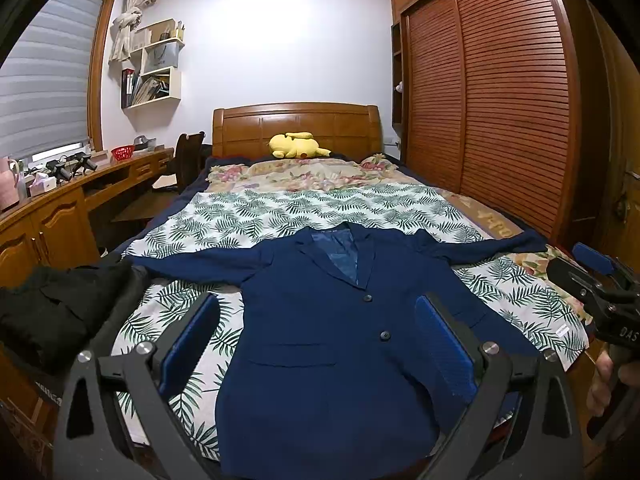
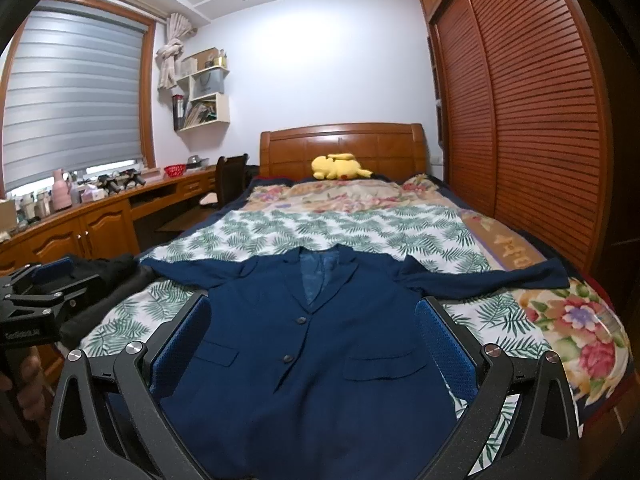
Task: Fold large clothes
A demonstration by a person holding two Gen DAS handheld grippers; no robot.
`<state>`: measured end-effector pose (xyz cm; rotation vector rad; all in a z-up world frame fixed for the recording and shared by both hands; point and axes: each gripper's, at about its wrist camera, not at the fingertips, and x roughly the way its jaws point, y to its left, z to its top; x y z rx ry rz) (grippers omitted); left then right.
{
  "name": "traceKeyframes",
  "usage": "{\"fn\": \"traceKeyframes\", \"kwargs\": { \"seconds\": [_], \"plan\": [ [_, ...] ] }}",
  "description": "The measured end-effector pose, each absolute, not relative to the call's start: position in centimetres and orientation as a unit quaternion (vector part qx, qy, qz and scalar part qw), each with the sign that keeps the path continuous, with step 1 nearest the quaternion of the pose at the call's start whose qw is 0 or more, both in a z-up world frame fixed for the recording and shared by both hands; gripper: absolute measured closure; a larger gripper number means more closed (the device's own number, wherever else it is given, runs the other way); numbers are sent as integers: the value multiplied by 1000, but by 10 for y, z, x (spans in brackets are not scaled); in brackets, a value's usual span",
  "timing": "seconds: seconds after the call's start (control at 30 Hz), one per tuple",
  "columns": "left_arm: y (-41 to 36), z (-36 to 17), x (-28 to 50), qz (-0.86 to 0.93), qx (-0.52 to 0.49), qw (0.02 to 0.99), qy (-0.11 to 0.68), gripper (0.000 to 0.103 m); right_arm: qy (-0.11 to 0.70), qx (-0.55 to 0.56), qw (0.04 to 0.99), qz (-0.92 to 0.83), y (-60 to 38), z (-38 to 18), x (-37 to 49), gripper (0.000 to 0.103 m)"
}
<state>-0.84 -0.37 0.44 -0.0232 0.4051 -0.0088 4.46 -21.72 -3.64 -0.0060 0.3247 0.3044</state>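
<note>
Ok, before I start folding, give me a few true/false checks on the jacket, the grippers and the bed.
1. The navy blazer lies face up, sleeves spread. True.
2. The left gripper is shut on a sleeve. False: it is open and holds nothing.
3. The right gripper is open. True.
4. A yellow plush toy sits by the headboard. True.
5. The dark garment lies on top of the blazer. False: it lies beside it, at the bed's left edge.

Left gripper [image 1: 316, 344], right gripper [image 2: 312, 344]: matte black forked frames, silver round screws, textured blue pads [image 1: 444, 344]. White lettering on side bodies. Bare fingers [image 1: 600, 384].
</note>
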Motion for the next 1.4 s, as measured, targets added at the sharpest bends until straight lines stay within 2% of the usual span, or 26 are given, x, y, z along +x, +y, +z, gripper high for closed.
{"fn": "traceKeyframes", "kwargs": {
  "seconds": [0.33, 0.63, 1.4],
  "plan": [
    [9, -13, 8, 6, -16, 976, 219, 4, 170, -3, 973, 158, -206, -28, 50, 0],
    [35, -35, 40, 23, -7, 969, 246, 4, 179, -17, 967, 179, -187, -57, 80, 0],
    [108, -72, 139, 68, -17, 955, 290, 4, 214, -25, 941, 261, -128, -111, 218, 0]
  ]
}}
